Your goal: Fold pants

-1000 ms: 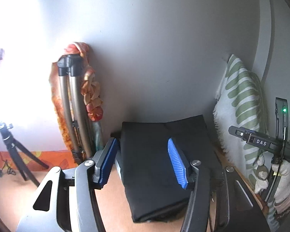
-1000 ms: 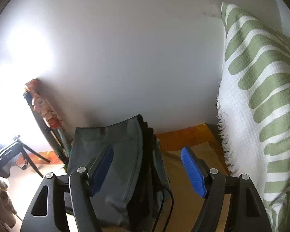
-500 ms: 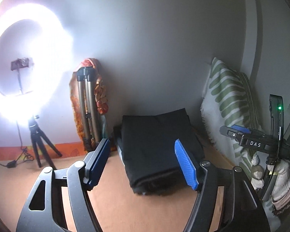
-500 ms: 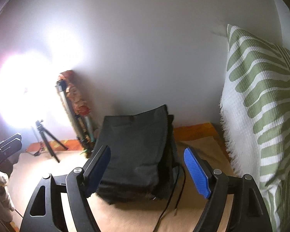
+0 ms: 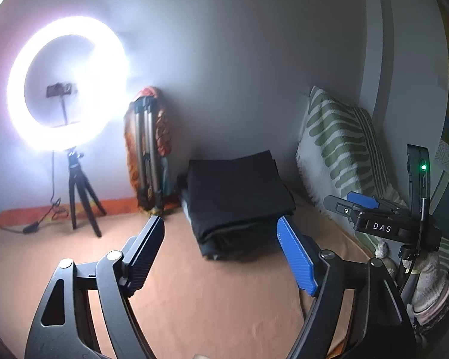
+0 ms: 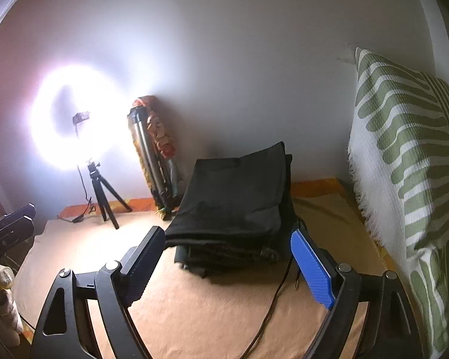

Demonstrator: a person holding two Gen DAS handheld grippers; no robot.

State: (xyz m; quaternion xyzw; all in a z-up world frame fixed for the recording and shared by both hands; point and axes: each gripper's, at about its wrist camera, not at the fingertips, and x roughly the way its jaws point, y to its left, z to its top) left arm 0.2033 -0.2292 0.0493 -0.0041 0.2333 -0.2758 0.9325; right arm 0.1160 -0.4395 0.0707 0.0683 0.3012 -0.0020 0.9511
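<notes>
Both grippers backed off the folded pants (image 5: 239, 197) since a second ago. Our left gripper (image 5: 221, 257) and right gripper (image 6: 227, 266) have just been opening, wide, nothing between them. Pants sit stacked by the wall, apparently finished.

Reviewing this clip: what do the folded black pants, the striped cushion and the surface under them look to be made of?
Folded black pants: matte woven cloth, probably cotton or a blend; soft layered edges, no sheen. Striped cushion: textured, waffle-like woven cover, white with green stripes, with a frayed fringe along its edge. Surface: a soft tan sheet or blanket, seemingly fleece-like; it looks matte and slightly fuzzy, though blur leaves that open.
</notes>
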